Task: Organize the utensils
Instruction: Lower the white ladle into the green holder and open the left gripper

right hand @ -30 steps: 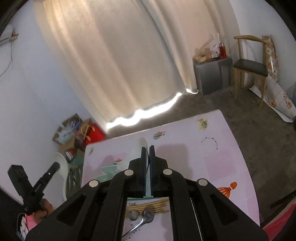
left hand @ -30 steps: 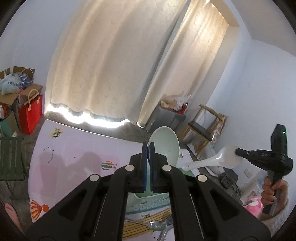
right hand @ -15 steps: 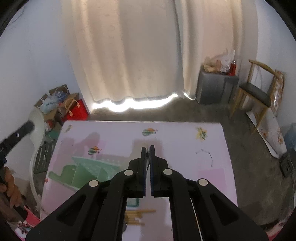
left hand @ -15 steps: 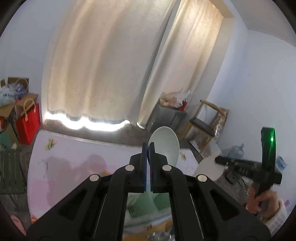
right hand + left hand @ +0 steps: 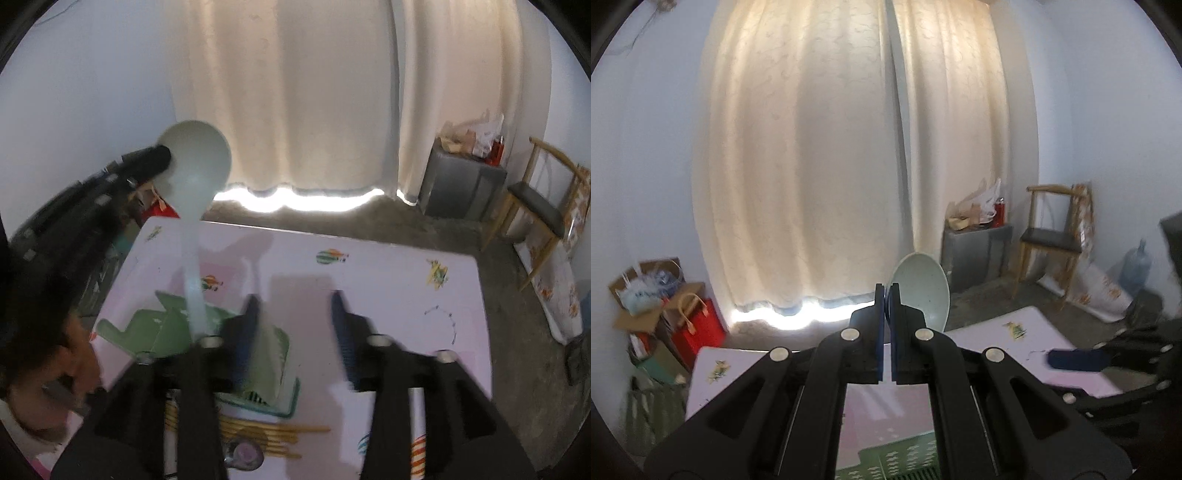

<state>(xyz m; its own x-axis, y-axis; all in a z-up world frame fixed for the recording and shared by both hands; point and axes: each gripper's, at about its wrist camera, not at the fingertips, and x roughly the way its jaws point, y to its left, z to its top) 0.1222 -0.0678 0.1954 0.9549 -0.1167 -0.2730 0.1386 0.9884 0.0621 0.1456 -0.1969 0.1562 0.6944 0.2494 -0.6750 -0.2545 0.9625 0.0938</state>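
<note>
My table (image 5: 388,266) carries the green organizer (image 5: 162,328). My left gripper (image 5: 885,295) pinches the pale spoon (image 5: 195,162) by its bowl. My right gripper (image 5: 295,314) is opening, apparently releasing the handle. I should lower the handle squarely into a compartment.

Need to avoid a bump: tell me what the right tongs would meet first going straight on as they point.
Probably the bare pink tabletop, just beyond the green tray. The right tongs are opening with nothing between them; depth is unclear.
</note>
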